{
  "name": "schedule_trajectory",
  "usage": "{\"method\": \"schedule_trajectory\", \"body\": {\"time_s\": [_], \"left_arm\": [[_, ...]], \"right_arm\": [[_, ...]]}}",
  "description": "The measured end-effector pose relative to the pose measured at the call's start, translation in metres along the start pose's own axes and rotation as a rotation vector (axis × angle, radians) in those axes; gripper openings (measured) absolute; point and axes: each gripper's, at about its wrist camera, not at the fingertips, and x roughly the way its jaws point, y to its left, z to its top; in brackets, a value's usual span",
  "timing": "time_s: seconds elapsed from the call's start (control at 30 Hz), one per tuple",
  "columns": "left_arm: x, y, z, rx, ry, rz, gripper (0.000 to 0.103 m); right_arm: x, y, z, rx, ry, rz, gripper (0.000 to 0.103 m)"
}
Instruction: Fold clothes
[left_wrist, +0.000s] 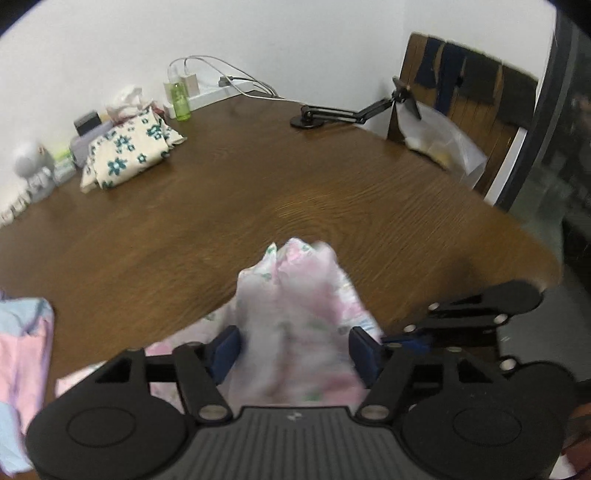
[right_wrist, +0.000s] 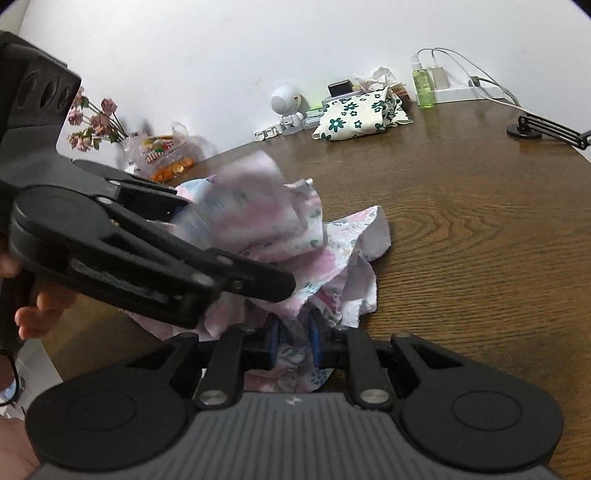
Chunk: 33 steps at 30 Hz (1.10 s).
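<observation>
My right gripper has its two blue pads drawn close together, and they pinch a fold of the pink floral garment between them. My left gripper has its two blue pads wide apart; the same thin cloth rises in a bunch between them, but I cannot tell if the pads touch it. In the right wrist view this left gripper crosses the frame from the left side, black and angular, just over the garment.

The garment is one piece of light fabric, white and pink with small green marks, crumpled and partly blurred. It lies on the near part of the wooden table, close to the edge.

The table is dark brown with a clear curved grain and a rounded edge. I count two more cloth pieces: one folded cream cloth with teal flowers near the wall, and one pink and light blue cloth at the left edge of the left wrist view. There is one green transparent bottle, one white round figure, one black jointed stand, one bunch of dried pink flowers, one clear plastic bag with orange contents, and one wooden chair with dark clothes hanging on its back.
</observation>
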Motion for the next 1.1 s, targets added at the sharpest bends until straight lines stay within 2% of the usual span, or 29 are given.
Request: {"method": "schedule_trajectory", "body": {"time_s": [0.17, 0.27, 0.37, 0.5, 0.53, 0.63, 0.7, 0.77, 0.87, 1.1], "left_arm": [[-0.034, 0.024, 0.000, -0.090, -0.073, -0.096, 0.069], [-0.063, 0.049, -0.008, -0.143, -0.139, -0.119, 0.076], [-0.084, 0.079, -0.024, -0.197, -0.192, -0.054, 0.080], [-0.083, 0.117, -0.048, -0.264, -0.165, 0.051, 0.078], [-0.082, 0.125, -0.054, -0.277, -0.154, 0.073, 0.078], [-0.076, 0.136, -0.070, -0.276, -0.134, 0.074, 0.078], [-0.071, 0.141, -0.078, -0.263, -0.126, 0.073, 0.077], [-0.069, 0.144, -0.084, -0.233, -0.124, 0.072, 0.069], [-0.058, 0.140, -0.091, -0.189, -0.108, 0.064, 0.060], [-0.034, 0.139, -0.103, -0.172, -0.083, 0.040, 0.059]], "right_arm": [[-0.019, -0.006, -0.002, 0.031, -0.049, -0.031, 0.019], [-0.038, -0.008, -0.001, 0.043, -0.091, -0.069, 0.019], [-0.054, -0.004, 0.005, 0.034, -0.148, -0.110, 0.019], [-0.054, 0.023, 0.027, -0.063, -0.200, -0.111, 0.019], [-0.049, 0.035, 0.033, -0.112, -0.194, -0.097, 0.019], [-0.026, 0.074, 0.047, -0.287, -0.148, -0.069, 0.019], [-0.005, 0.091, 0.051, -0.384, -0.095, -0.084, 0.019], [0.015, 0.099, 0.053, -0.448, -0.047, -0.124, 0.019], [0.029, 0.094, 0.050, -0.472, 0.005, -0.162, 0.019], [0.032, 0.063, 0.030, -0.430, 0.060, -0.192, 0.019]]}}
